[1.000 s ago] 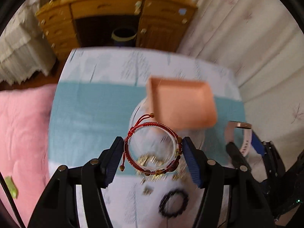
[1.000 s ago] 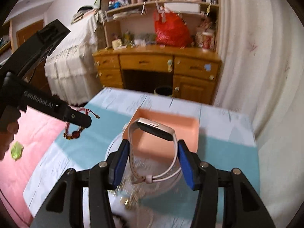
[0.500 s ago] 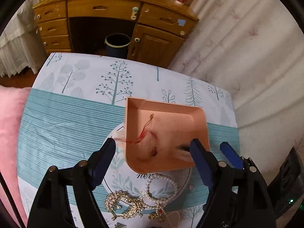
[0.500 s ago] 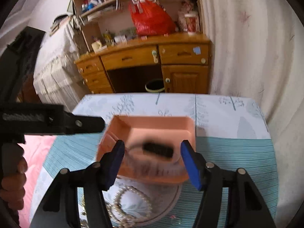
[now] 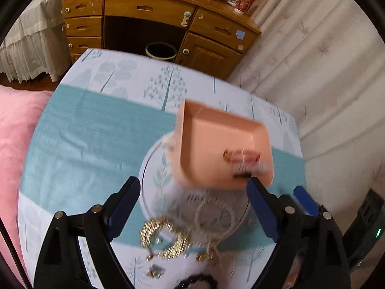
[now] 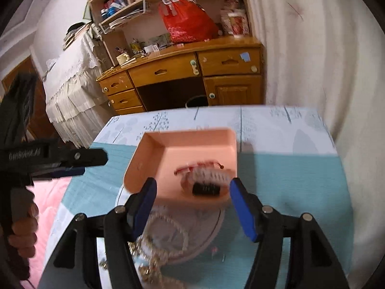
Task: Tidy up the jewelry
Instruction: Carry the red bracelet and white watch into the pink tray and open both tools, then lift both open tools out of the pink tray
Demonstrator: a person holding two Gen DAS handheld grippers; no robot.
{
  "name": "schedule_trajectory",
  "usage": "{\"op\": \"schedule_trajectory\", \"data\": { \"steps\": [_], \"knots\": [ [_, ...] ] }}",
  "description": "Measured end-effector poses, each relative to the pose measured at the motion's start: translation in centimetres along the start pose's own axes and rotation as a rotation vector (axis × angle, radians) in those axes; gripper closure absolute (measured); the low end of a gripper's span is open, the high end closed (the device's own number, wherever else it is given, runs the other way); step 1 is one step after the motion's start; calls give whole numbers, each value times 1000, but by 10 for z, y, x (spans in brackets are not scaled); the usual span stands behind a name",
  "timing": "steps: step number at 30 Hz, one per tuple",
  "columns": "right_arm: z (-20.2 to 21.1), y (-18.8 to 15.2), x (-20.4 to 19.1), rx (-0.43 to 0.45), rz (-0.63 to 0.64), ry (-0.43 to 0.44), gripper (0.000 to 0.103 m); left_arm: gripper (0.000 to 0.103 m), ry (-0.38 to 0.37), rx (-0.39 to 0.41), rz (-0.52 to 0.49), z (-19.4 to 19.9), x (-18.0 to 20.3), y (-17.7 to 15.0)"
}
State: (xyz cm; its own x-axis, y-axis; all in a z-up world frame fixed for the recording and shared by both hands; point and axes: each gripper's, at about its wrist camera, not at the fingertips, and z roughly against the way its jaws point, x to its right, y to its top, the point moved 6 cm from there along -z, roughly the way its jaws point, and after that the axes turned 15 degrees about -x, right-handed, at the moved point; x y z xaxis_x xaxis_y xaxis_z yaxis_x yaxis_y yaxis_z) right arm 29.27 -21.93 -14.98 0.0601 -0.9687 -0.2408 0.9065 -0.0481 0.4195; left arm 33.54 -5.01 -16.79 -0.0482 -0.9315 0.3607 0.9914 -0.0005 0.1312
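1. Left gripper (image 5: pixel 192 200) spread wide, nothing between its fingers.
2. Right gripper (image 6: pixel 192 201) spread wide too, holding nothing.
3. Pink tray (image 6: pixel 154 159) on the round plate (image 5: pixel 154 168); red bracelet (image 6: pixel 192 167) and watch (image 6: pixel 207 187) lie inside, blurred.
4. Pearl necklace (image 5: pixel 214 213) and gold pieces (image 5: pixel 166 238) on the plate's near edge and the tablecloth (image 5: pixel 84 139).

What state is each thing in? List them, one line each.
Left gripper: open, holding nothing.
Right gripper: open, holding nothing.
Tray: upright, partly on the plate, holding the bracelet and watch.
Red bracelet: lying in the tray.
Watch: lying in the tray, blurred.
Pearl necklace: out of the tray, on the plate.
Gold jewelry: out of the tray, at the plate's edge.
Plate: flat on the table.
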Motion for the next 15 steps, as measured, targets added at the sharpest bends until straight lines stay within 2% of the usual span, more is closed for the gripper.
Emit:
{"op": "schedule_trajectory", "data": {
  "steps": [4, 12, 15],
  "knots": [
    [6, -31, 14, -25, -45, 1, 39, 14, 48, -34, -25, -8, -12, -42],
    [12, -93, 28, -95, -123, 26, 39, 14, 88, -143, -61, -25, -27, -126],
    [6, -117, 23, -142, -115, 23, 39, 14, 164, -193, -90, -37, -28, -152]
  ]
}}
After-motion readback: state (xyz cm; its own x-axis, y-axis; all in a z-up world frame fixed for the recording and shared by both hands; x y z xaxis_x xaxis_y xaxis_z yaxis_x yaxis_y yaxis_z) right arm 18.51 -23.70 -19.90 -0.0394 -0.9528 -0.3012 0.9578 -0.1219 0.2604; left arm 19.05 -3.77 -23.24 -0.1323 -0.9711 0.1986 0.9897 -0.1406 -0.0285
